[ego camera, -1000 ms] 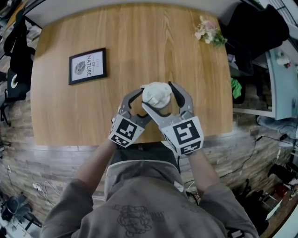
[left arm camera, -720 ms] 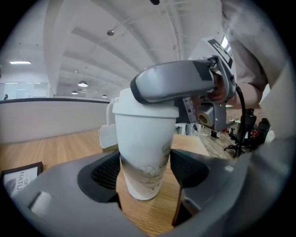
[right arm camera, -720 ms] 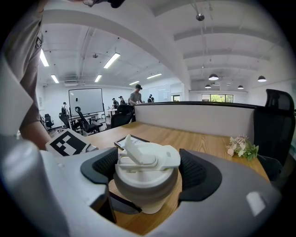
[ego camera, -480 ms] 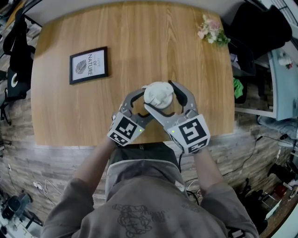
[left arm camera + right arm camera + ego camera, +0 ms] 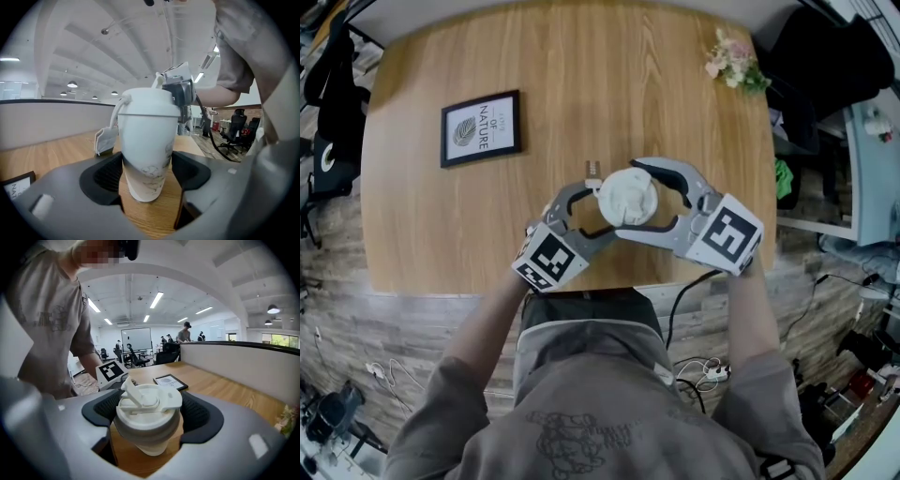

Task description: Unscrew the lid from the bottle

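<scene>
A white bottle stands on the wooden table, topped by a white flip-spout lid. My left gripper reaches in from the near left. Its pads press low on the bottle's body from both sides. My right gripper comes in from the right at lid height, shut around the lid, one pad on each side. A small tag hangs from the lid on a strap. The bottle's body is hidden under the lid in the head view.
A framed print lies at the table's far left, also behind the bottle. A small flower bunch sits at the far right corner. The near table edge lies just under my hands. Dark clothing hangs on a chair to the right.
My right gripper has swung clockwise around the bottle, from reaching in at the near side to reaching in from the right, still closed round the lid. The left gripper has stayed put.
</scene>
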A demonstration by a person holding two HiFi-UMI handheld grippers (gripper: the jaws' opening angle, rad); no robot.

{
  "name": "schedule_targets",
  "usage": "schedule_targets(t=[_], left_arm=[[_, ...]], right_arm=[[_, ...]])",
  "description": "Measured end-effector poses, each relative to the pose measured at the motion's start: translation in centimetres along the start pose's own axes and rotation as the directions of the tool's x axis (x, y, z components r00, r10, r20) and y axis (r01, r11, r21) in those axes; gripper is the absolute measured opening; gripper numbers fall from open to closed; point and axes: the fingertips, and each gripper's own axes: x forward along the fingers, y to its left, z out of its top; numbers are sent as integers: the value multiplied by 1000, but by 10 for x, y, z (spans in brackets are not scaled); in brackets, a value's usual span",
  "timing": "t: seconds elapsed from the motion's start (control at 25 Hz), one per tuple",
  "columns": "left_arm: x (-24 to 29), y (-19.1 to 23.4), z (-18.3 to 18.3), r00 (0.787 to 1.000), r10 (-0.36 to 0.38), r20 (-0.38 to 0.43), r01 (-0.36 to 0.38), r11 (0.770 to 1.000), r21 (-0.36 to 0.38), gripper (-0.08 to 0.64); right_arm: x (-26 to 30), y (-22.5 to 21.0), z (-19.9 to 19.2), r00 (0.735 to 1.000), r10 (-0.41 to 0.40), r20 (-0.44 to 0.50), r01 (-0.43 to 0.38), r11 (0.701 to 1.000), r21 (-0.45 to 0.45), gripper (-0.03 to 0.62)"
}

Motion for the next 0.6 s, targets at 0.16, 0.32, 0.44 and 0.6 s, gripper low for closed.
schedule_targets(t=[0.16, 0.32, 0.44, 0.6], left_arm=[[-1, -2, -6, 1000, -17, -10, 17, 1000, 0, 325], [-2, -2, -11, 1000, -18, -17, 18, 1000, -20, 325], [-3, -1, -10, 1000, -15, -14, 15, 1000, -27, 325], [-2, -4, -8, 1000, 2, -3, -2, 1000, -11, 325]], right_arm=[[1, 2, -2, 998, 53, -17, -53, 998, -15, 410], [3, -1, -4, 999, 22, -35, -20, 999, 40, 413], [1, -9, 2, 988, -149, 26, 147, 986, 77, 442], [-5, -6, 16, 909, -389, 148, 352, 908, 228, 496]])
